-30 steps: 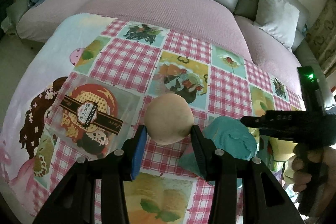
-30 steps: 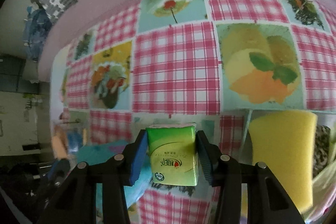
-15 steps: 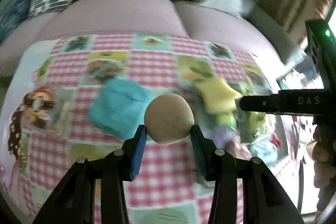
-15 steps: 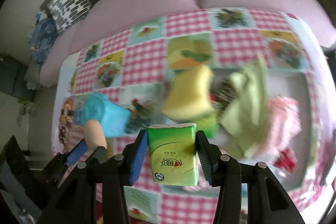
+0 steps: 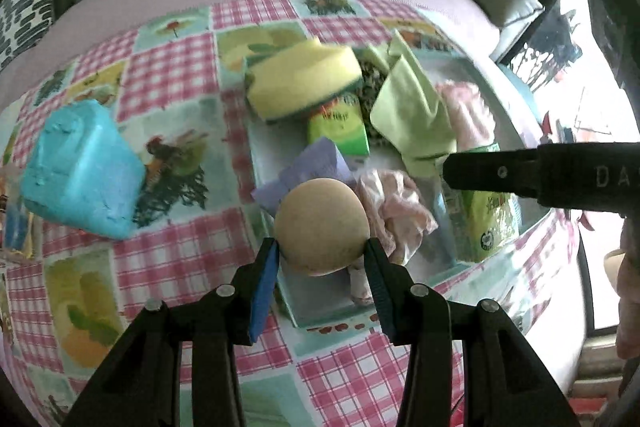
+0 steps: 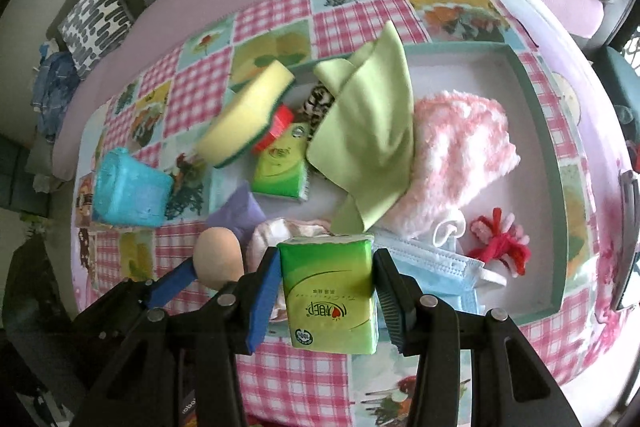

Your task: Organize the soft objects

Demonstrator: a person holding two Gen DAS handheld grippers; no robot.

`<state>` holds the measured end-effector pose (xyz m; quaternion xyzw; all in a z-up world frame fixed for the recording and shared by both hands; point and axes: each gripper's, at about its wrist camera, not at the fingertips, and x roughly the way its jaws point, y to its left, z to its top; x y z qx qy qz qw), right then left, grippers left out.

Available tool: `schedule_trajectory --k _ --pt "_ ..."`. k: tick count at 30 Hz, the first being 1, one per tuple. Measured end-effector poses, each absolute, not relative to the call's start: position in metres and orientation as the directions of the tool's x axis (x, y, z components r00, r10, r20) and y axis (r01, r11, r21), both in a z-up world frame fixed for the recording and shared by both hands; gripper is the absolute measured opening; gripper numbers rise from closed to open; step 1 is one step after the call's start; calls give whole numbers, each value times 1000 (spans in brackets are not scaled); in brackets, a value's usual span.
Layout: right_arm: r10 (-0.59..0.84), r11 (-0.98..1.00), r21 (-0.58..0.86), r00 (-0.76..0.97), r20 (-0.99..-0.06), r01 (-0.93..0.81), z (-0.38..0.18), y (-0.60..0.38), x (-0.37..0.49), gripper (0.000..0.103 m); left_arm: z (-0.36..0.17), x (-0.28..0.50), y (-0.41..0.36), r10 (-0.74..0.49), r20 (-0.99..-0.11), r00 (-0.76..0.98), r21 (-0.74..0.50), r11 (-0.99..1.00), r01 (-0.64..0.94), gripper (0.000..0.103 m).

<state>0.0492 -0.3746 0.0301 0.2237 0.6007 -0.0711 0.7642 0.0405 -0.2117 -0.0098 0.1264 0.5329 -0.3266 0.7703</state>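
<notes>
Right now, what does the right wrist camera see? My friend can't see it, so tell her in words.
The right gripper is shut on a green tissue pack above a teal tray piled with soft things: a green cloth, a fluffy pink towel, a yellow sponge and a blue face mask. Beside it, the left gripper holds a tan ball.

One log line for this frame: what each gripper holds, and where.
left gripper: shut on ball | right gripper: shut on tissue pack | both above tray

Two tissue packs (image 6: 329, 291), one ball (image 5: 321, 225)
</notes>
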Motion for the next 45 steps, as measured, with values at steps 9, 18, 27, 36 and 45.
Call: schedule_trajectory --k 9,18,27,36,45 --pt "189 871 280 252 -949 404 0 -382 44 50 -31 39 -223 -341 -924 172 -152 741 654 47" --pt "175 887 263 250 -952 381 4 -378 44 56 -8 32 -216 -338 -919 203 -127 740 661 72" --pt "130 904 238 302 -944 354 14 -359 33 83 5 49 -157 -299 -905 303 -109 851 513 89" --pt "57 930 191 391 -919 315 24 -319 5 103 -1 50 -111 -208 -896 393 -36 914 404 95" --pt "36 942 174 433 -901 286 18 -280 -16 103 -7 39 -86 -173 -907 383 -15 924 381 95"
